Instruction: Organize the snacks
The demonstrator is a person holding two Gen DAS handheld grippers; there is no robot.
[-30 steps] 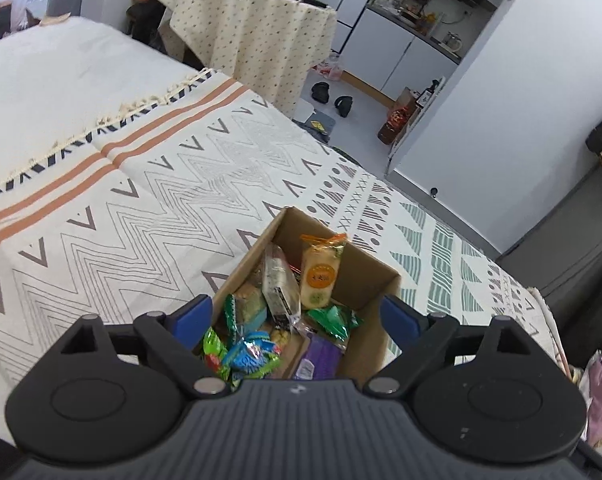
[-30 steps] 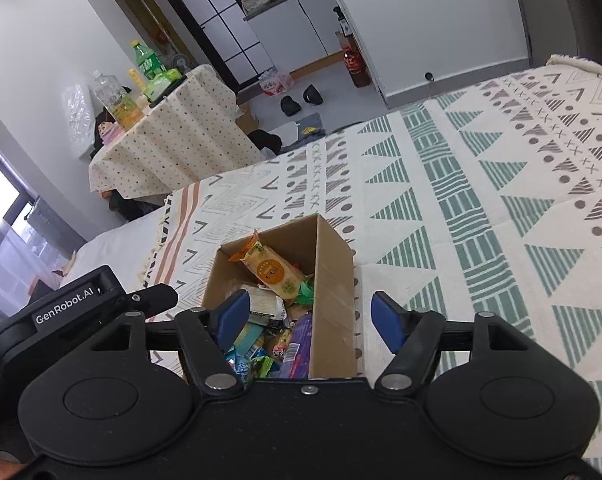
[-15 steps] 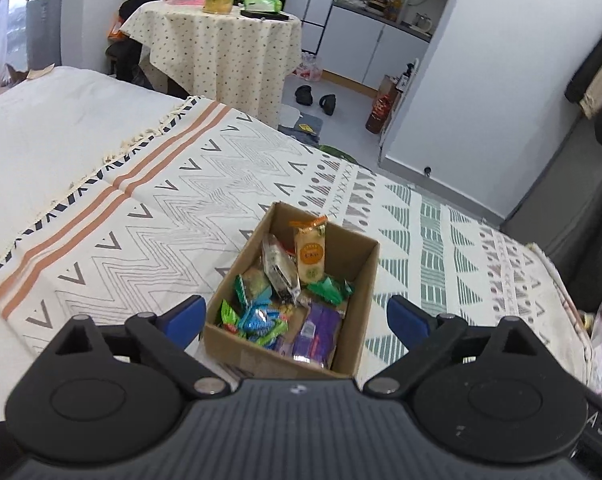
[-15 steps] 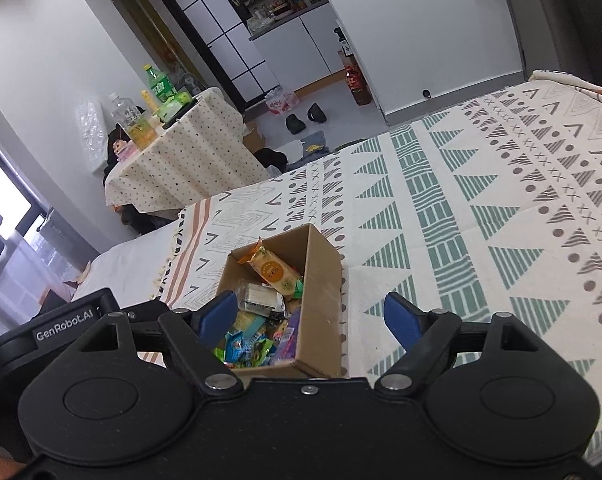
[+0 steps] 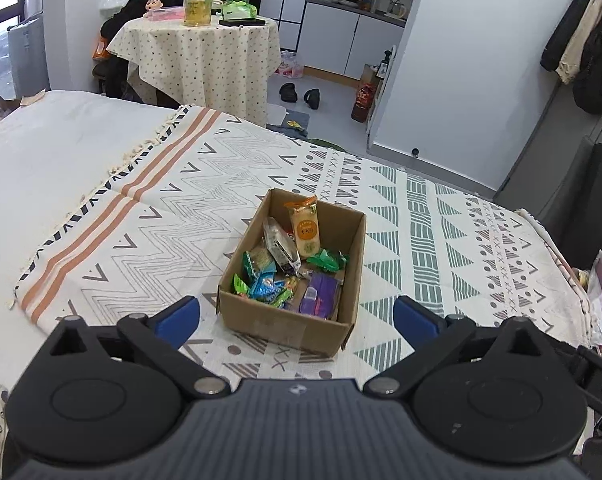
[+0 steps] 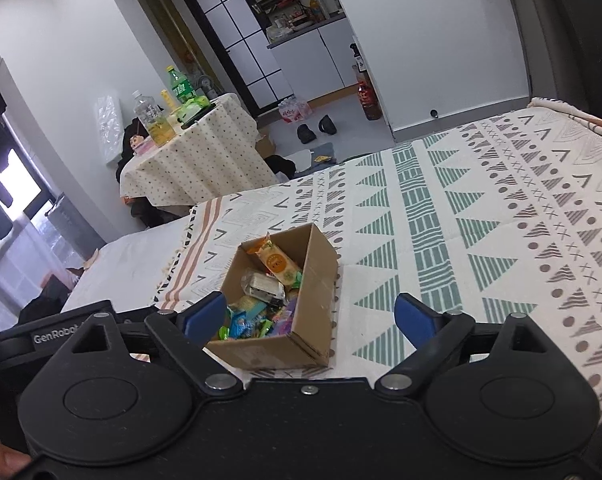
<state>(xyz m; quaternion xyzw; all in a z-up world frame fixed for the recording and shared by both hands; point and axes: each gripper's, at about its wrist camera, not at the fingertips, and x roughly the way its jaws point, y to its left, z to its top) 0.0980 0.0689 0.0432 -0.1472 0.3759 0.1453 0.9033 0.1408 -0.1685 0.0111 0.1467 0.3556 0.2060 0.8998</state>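
A brown cardboard box (image 5: 285,320) (image 6: 317,280) sits on the patterned bedspread (image 5: 161,208), holding several wrapped snacks. Among them are an orange cracker pack (image 5: 304,229) (image 6: 276,261) leaning on the far wall, a clear pack (image 5: 279,246), a green wrapper (image 5: 327,260), a purple pack (image 5: 321,294) and small blue and green candies (image 5: 261,286). My left gripper (image 5: 297,316) is open, nothing between its blue fingers, pulled back in front of the box. My right gripper (image 6: 311,314) is open and empty too, with the box's near end between its fingers.
Beyond the bed a small table under a dotted cloth (image 5: 205,56) (image 6: 193,156) carries bottles. Shoes (image 5: 301,94) and a dark bottle (image 5: 363,98) stand on the floor by the white wall. Coats (image 5: 581,40) hang at the right. Bare white sheet (image 5: 53,148) lies left of the bedspread.
Both grippers have drawn back and up from the box, which now looks smaller and farther. Their fingers stay open and the snacks lie as before.
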